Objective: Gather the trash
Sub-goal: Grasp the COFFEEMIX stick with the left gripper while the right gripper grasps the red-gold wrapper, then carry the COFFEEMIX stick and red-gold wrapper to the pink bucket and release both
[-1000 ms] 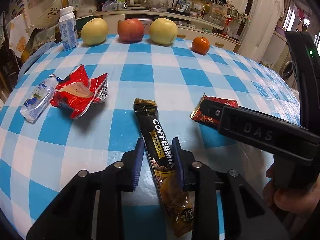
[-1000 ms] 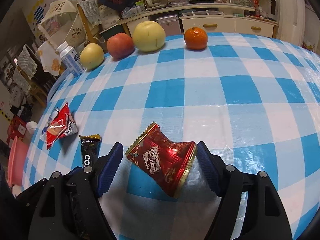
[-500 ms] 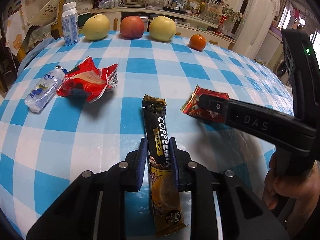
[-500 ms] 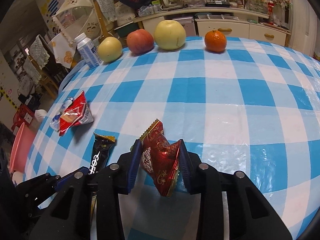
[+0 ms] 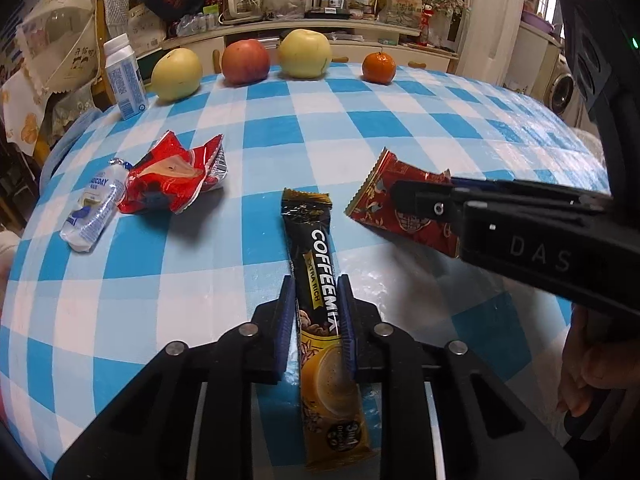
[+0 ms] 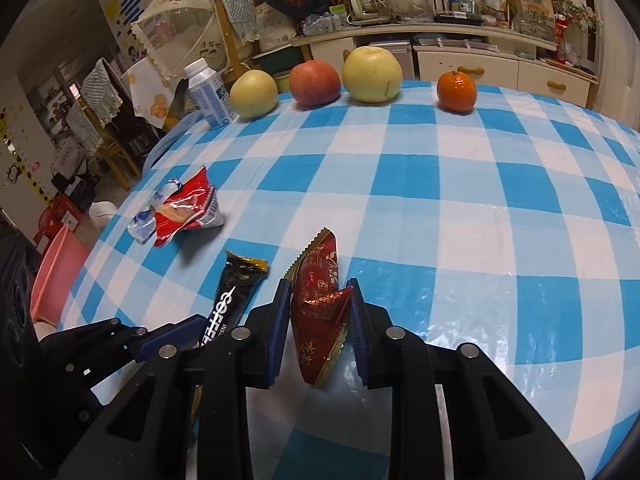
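My left gripper (image 5: 316, 292) is shut on a black and gold coffee-mix sachet (image 5: 316, 280) and holds it above the blue checked table (image 5: 360, 120). My right gripper (image 6: 319, 298) is shut on a dark red snack wrapper (image 6: 320, 308), lifted off the cloth; this wrapper also shows in the left wrist view (image 5: 384, 204). The sachet also shows in the right wrist view (image 6: 232, 300). A crumpled red wrapper (image 5: 172, 178) and a small squashed plastic bottle (image 5: 92, 208) lie on the table at the left.
Along the far edge stand a milk carton (image 5: 124, 76), a pear (image 5: 178, 74), a red apple (image 5: 245, 61), a yellow apple (image 5: 305, 53) and a tangerine (image 5: 379, 67). A pink bin (image 6: 56, 272) sits below the table's left edge.
Both grippers closed, the left on the sachet and the right on the dark red wrapper, and lifted them off the cloth. The wrapper is now squeezed upright between the right fingers.
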Available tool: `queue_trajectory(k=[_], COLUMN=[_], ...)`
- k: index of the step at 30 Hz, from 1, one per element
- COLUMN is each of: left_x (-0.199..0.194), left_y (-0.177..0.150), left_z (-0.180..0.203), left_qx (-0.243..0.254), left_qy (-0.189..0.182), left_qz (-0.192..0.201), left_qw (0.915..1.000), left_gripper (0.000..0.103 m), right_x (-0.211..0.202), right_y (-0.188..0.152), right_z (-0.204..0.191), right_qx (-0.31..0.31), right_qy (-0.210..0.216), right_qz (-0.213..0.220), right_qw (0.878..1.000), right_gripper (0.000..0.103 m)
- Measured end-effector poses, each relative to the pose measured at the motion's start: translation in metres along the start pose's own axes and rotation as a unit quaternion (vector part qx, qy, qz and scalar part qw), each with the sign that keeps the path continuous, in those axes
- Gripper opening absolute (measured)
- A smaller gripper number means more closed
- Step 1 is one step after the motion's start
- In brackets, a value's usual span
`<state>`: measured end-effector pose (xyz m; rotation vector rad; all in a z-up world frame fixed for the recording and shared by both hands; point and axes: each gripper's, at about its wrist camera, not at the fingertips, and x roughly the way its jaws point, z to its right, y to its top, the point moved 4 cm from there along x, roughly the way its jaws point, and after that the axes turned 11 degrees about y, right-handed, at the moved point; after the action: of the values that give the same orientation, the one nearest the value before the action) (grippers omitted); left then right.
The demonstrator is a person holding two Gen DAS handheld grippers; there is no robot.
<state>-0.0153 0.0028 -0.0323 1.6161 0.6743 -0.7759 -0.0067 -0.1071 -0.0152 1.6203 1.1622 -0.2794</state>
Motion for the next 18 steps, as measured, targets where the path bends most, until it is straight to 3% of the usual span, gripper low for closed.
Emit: queue_trajectory(k=[10, 18], left_x=[-0.011, -0.021], left_y=[-0.016, -0.03], left_z=[-0.033, -0.069], left_qx=[-0.035, -0.072], left_qy=[-0.029, -0.054], left_qz=[0.004, 0.021], left_qw=[0.999, 0.9957], left_gripper=[0.019, 0.019], right_x=[0.014, 0.019], right_y=[-0.014, -0.011], right_z=[-0.015, -0.017], right_qx=[-0.024, -0.023], right_qy=[-0.003, -0.017], right_qz=[-0.031, -0.021], right_qw=[0.999, 0.999], right_gripper=[0.033, 0.034])
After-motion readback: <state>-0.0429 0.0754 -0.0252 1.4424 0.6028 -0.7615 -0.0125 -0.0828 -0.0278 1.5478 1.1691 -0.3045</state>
